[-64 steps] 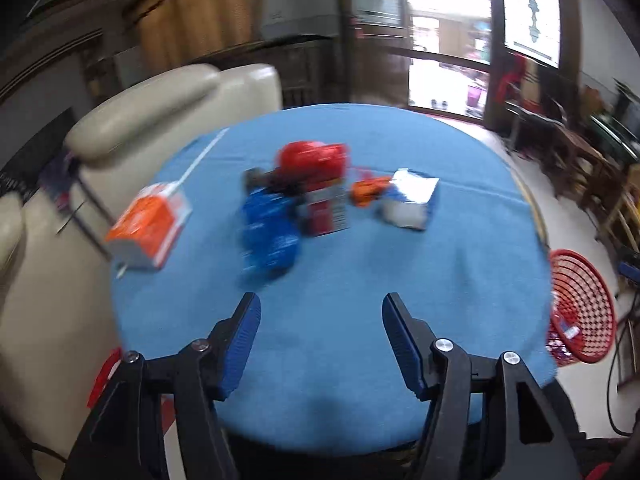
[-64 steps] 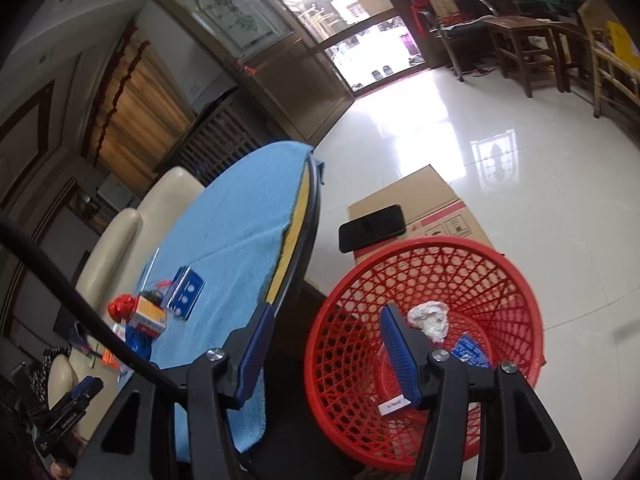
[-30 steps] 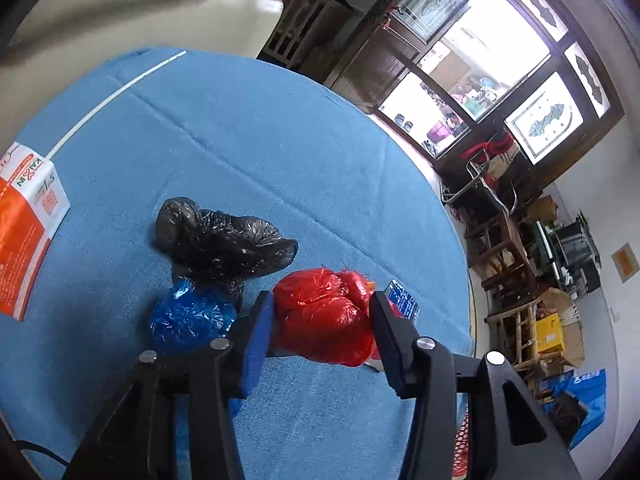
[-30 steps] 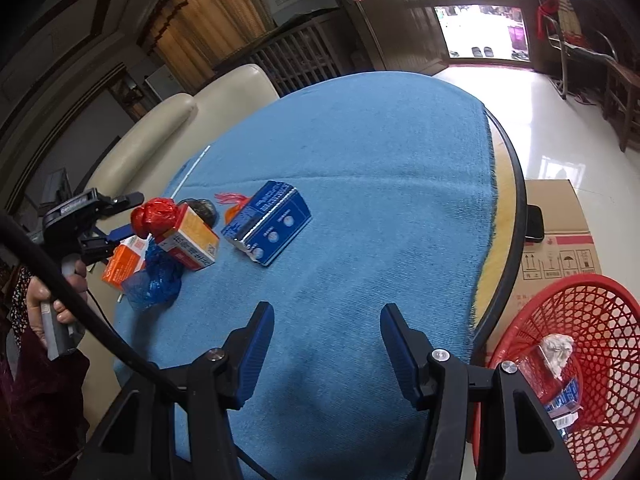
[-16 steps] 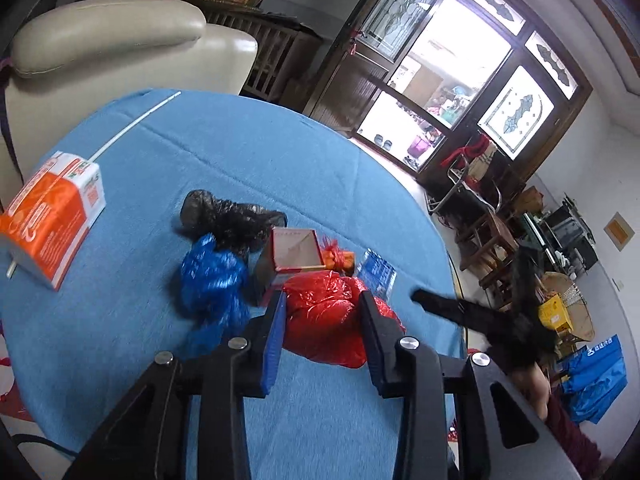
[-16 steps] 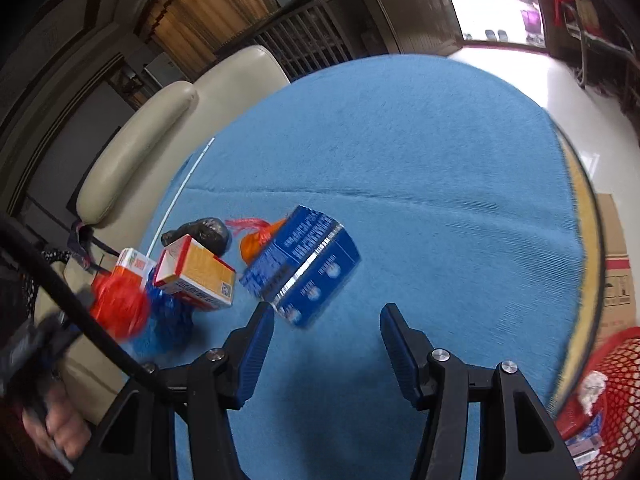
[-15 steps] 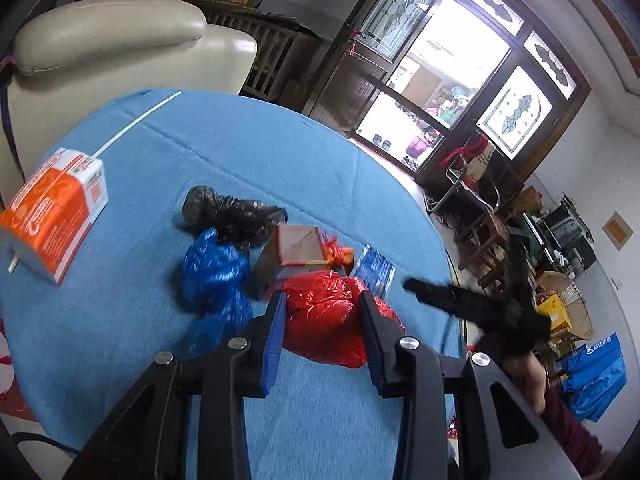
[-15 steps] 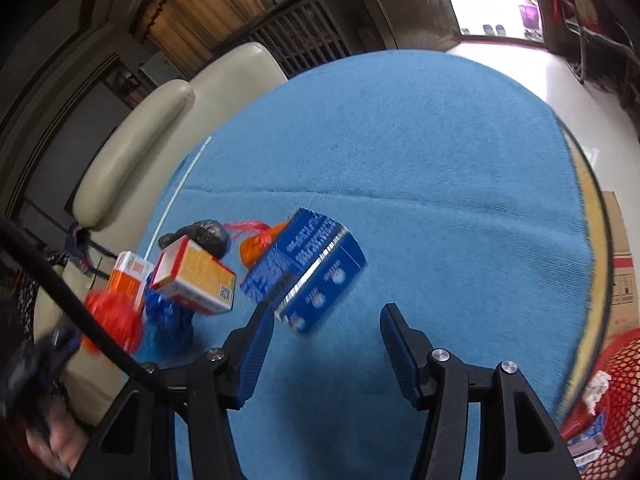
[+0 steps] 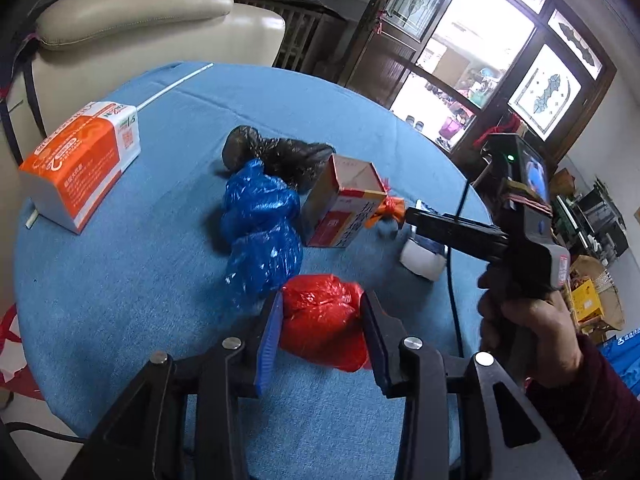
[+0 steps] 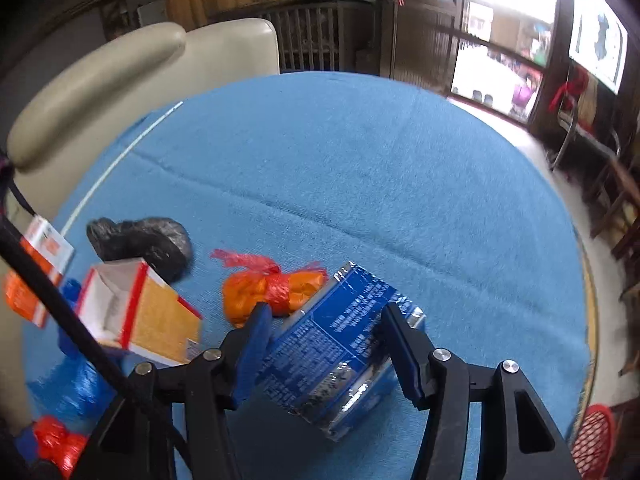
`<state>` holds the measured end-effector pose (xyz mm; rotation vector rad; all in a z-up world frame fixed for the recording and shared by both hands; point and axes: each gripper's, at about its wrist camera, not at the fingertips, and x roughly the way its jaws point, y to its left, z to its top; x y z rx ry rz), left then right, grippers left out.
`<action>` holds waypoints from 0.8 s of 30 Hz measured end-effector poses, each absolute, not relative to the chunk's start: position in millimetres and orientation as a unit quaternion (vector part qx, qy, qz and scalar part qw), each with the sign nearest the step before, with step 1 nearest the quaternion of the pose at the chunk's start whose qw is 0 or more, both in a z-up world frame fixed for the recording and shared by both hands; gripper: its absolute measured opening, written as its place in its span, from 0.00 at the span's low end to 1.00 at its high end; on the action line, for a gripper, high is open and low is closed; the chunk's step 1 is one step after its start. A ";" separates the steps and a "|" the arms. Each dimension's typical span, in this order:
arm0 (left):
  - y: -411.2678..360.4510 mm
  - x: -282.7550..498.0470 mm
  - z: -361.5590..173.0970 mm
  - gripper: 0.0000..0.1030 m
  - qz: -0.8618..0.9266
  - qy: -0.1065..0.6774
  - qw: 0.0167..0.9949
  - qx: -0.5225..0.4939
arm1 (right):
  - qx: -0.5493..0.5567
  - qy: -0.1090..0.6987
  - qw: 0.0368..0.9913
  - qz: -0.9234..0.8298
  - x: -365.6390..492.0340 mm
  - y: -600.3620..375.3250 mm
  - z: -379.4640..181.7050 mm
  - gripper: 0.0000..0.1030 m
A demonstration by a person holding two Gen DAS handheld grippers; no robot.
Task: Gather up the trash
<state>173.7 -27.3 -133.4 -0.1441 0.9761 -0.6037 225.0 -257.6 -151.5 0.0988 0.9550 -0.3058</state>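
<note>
Basket (image 10: 592, 440) shows only in right wrist view.

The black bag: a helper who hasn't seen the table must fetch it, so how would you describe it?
On the round table's blue cloth, find the cluster of rubbish near the middle. The black bag lies at the cluster's far side, toward the cream chair, touching the crumpled blue bag and just behind the open red-and-yellow carton. It is the only dark, dull lump among brightly coloured pieces.
</note>
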 end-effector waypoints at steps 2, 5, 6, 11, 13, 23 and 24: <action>-25.0 170.6 -135.5 0.44 -0.292 0.465 0.834 -0.062 | 0.024 0.460 0.877 -0.139 212.2 -259.1 -152.7 0.59; -19.7 162.8 -139.0 0.58 -0.296 0.464 0.833 -0.056 | 0.001 0.465 0.876 -0.132 189.6 -267.9 -153.3 0.59; -18.4 159.8 -139.9 0.58 -0.299 0.465 0.832 -0.054 | 0.004 0.465 0.876 -0.128 178.9 -274.3 -152.0 0.59; -11.2 142.0 -147.5 0.58 -0.302 0.478 0.824 -0.038 | 0.074 0.462 0.876 -0.118 129.1 -314.6 -140.9 0.59; -8.0 138.2 -146.8 0.58 -0.299 0.475 0.827 -0.032 | 0.133 0.460 0.870 -0.120 109.6 -335.6 -138.8 0.60; 2.5 154.4 -128.9 0.68 -0.275 0.453 0.848 -0.021 | 0.298 0.455 0.826 -0.149 69.9 -382.8 -149.0 0.64; 1.7 157.1 -128.6 0.68 -0.273 0.454 0.848 -0.018 | 0.283 0.456 0.830 -0.151 72.8 -380.0 -149.1 0.64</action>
